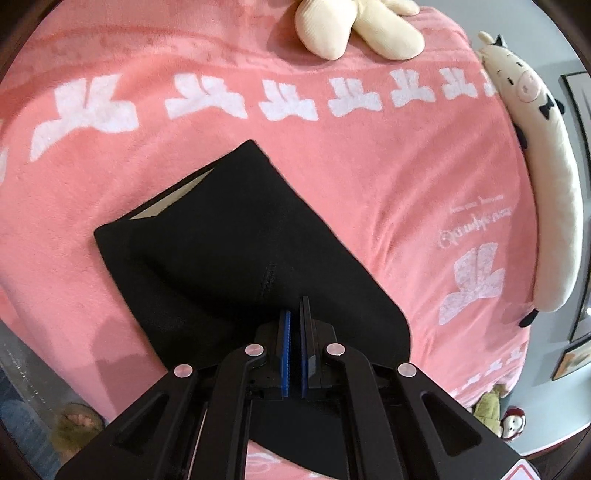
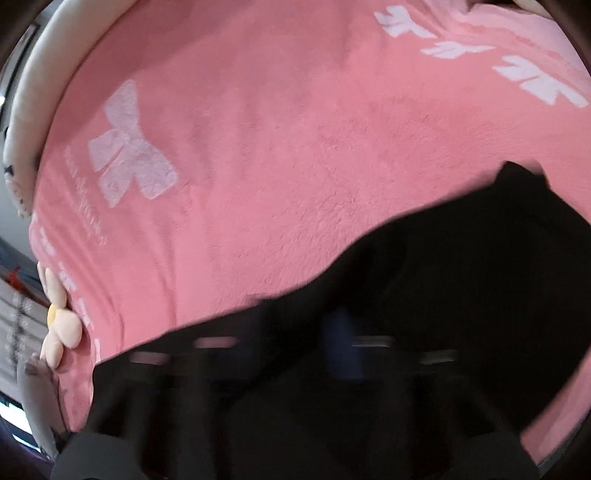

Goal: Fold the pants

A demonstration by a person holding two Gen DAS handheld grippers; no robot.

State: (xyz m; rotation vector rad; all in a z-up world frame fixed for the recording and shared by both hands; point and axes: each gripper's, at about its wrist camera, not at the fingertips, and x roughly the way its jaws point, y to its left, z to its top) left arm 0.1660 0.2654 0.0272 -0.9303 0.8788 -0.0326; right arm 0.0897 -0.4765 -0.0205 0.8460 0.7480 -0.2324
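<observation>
Item: black pants (image 1: 236, 236), folded flat on my pink blanket (image 1: 369, 177). Left gripper (image 1: 294, 314) pads together above the fabric; right gripper (image 2: 343, 339) blurred, closed, I judge. Plush toys (image 1: 354, 26) edge the bed.

I see black pants (image 1: 236, 236) on a pink blanket (image 1: 369, 155) printed with white bows. My left gripper (image 1: 294, 314) has blue pads.

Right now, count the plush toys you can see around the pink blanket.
4 at least: a cream plush at the top edge, a long cow pillow along the right edge, a flower plush, and small toys on the floor; others may be hidden.
</observation>
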